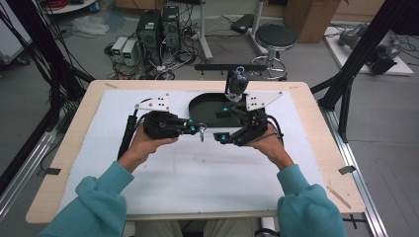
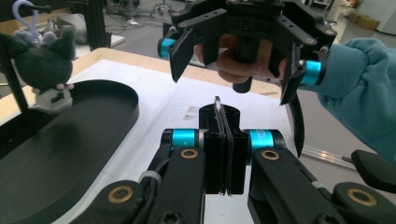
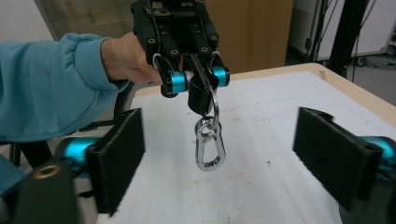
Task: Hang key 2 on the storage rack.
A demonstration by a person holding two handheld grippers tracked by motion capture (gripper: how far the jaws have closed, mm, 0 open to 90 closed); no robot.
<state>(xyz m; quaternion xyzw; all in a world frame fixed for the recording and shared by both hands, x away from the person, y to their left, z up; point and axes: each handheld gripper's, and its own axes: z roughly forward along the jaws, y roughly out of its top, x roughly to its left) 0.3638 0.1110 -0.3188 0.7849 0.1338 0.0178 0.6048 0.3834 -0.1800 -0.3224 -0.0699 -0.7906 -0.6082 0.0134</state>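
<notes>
The left gripper [image 3: 198,77] is clamped on a thin metal key ring with a silver snap-hook carabiner [image 3: 210,145] dangling above the white table mat [image 3: 280,140]. Facing it, the right gripper [image 2: 238,65] gapes empty-jawed.

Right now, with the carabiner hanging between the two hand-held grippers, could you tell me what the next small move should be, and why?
Probably ease the right hand-held gripper forward until its pads flank the carabiner, then close. The left hand-held gripper is shut on the key ring, so the silver clip dangles free above the white mat, while the right jaws stand wide, apart from it and facing it.
</notes>
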